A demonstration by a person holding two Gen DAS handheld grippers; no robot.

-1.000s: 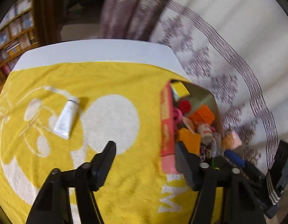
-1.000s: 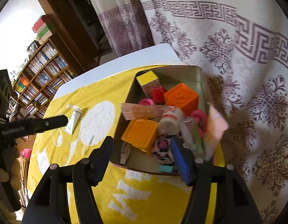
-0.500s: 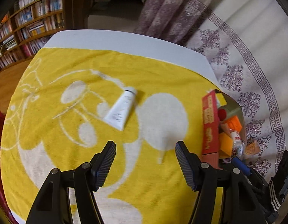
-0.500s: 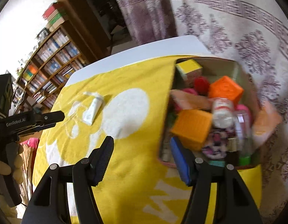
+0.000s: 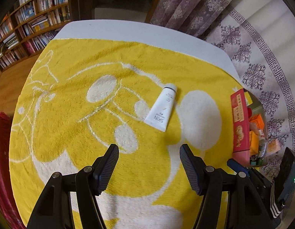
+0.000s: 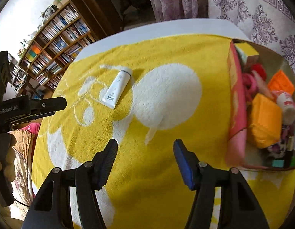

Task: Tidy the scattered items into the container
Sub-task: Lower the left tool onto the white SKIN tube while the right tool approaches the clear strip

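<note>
A white tube (image 5: 162, 108) (image 6: 116, 87) printed "SKIN" lies alone on the yellow towel (image 5: 90, 114) (image 6: 157, 129). My left gripper (image 5: 149, 165) hangs open above the towel, just short of the tube, nothing between its fingers. My right gripper (image 6: 144, 160) is also empty; its jaws are closing slightly above the towel, the tube well beyond to the upper left. The pink-sided box (image 5: 240, 122) (image 6: 236, 103) at the right is packed with orange blocks, a small bottle and other toys. The left gripper's body shows at the left edge of the right wrist view.
The towel covers a white table (image 5: 128, 30) (image 6: 166, 28). A patterned curtain (image 5: 262, 57) hangs behind and to the right. Bookshelves (image 6: 57, 43) stand at the back left. A red object (image 5: 0, 152) lies by the table's left edge.
Both grippers have swung left, away from the box and over the towel; the tube now sits nearer the middle of both views. The box has slid to the right edge.
</note>
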